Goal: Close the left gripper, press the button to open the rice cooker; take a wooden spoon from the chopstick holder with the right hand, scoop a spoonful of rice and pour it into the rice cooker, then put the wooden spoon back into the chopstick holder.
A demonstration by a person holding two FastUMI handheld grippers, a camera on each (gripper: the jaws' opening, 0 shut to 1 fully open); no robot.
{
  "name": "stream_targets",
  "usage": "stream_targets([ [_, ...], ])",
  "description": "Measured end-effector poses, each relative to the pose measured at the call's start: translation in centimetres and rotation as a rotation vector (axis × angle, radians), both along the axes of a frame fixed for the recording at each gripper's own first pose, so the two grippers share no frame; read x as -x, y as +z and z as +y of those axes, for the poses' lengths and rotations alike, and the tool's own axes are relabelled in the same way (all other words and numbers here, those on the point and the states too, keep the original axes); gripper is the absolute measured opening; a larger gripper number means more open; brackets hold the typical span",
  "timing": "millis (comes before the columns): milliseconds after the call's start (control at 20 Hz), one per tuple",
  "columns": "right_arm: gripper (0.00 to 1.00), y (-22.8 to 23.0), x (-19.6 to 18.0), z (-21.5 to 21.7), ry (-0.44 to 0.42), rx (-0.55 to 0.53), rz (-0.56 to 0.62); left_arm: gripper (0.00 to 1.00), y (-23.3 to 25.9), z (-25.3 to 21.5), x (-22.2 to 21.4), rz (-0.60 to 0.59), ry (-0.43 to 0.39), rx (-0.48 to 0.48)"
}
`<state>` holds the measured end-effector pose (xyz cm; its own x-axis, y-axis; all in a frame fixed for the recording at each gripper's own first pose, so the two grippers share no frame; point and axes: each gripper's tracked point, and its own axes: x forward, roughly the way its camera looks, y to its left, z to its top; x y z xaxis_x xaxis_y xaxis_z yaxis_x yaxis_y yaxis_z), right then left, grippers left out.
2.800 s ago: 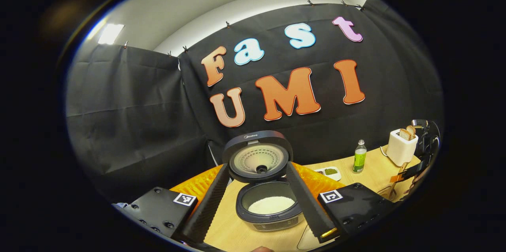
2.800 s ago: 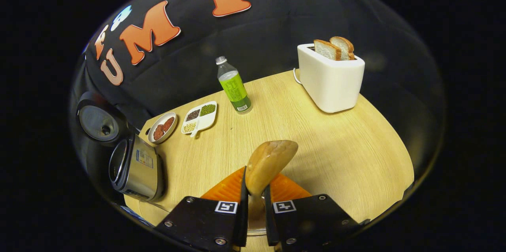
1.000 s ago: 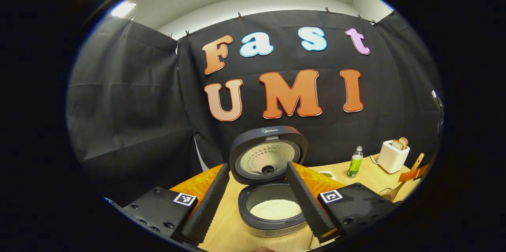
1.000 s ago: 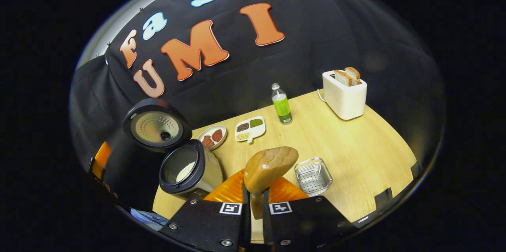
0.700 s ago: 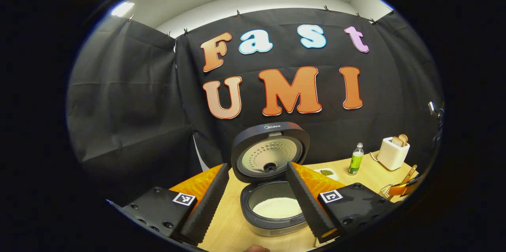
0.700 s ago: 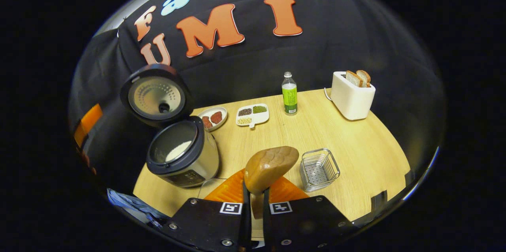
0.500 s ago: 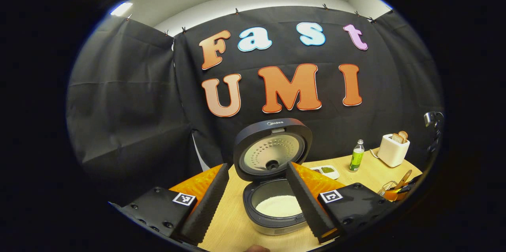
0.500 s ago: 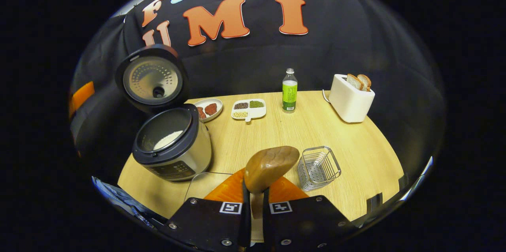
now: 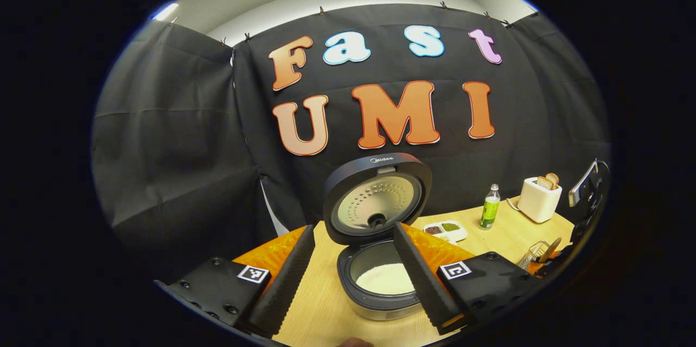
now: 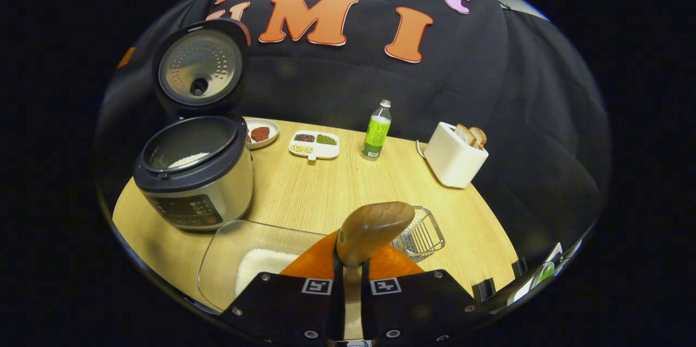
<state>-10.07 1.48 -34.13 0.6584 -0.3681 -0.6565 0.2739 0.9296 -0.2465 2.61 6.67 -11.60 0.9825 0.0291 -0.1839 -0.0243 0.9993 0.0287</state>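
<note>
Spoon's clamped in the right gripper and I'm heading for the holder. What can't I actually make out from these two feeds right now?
- Wooden spoon, right gripper view: its handle is hidden between the right gripper fingers; whether any rice lies in the bowl cannot be told.
- Wire chopstick holder: near side covered by the spoon.
- Clear rice container: near end cut off by the gripper body.
- Silver rice cooker, left gripper view: button hidden behind the open left gripper.

The pale wood worktop (image 10: 326, 194) carries the open rice cooker (image 10: 193, 184) at nine o'clock, two small dishes (image 10: 314, 144) and a green bottle (image 10: 375, 137) at twelve, a toaster (image 10: 452, 159) (bread in it) at two, a wire chopstick holder (image 10: 421, 235) and a clear container (image 10: 239, 260) of rice at six.
</note>
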Motion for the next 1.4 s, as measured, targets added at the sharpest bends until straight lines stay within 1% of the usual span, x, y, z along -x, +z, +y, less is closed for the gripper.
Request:
stream_targets([
  [50,0.11,-0.9,0.4,-0.1,-0.005,0.002,0.016,0.98,-0.1,0.0,0.1,0.002,-0.002,-0.001],
  [200,0.11,-1.7,-0.1,0.5,0.031,0.027,0.002,0.98,-0.6,-0.1,0.3,0.013,-0.001,-0.008],
  [300,0.1,-2.0,0.0,0.8,0.014,0.005,0.003,0.98,-0.6,-0.1,0.4,0.018,-0.005,-0.009],
  [450,0.1,-2.2,-0.3,1.2,-0.022,-0.04,-0.015,0.98,-0.5,0.5,0.5,0.015,0.004,-0.017],
  [500,0.09,-2.2,-0.1,1.4,-0.028,-0.061,-0.019,0.9,-0.6,0.5,0.5,0.016,0.004,-0.017],
  [550,0.1,-2.3,-0.1,2.0,-0.042,-0.106,-0.025,0.98,-0.7,0.5,0.5,0.017,0.002,-0.019],
  [700,0.1,-2.5,0.0,2.8,-0.086,-0.171,-0.04,0.98,-0.9,0.6,0.6,0.022,-0.001,-0.027],
  [750,0.09,-2.6,-0.1,3.3,-0.093,-0.199,-0.042,0.91,-0.8,0.6,0.6,0.022,-0.005,-0.027],
  [800,0.09,-2.8,-0.3,4.0,-0.096,-0.224,-0.042,0.98,-0.9,0.7,0.6,0.022,-0.008,-0.029],
  [900,0.09,-2.9,-0.7,5.4,-0.088,-0.264,-0.042,0.98,-1.1,0.7,0.7,0.026,-0.017,-0.031],
  [1100,0.1,-3.6,-1.4,8.0,-0.122,-0.425,-0.037,0.98,-1.2,1.3,0.8,0.027,-0.028,-0.045],
  [1400,0.09,-4.2,-1.7,8.2,-0.213,-0.566,-0.026,0.98,-1.9,1.8,0.9,0.037,-0.048,-0.043],
])
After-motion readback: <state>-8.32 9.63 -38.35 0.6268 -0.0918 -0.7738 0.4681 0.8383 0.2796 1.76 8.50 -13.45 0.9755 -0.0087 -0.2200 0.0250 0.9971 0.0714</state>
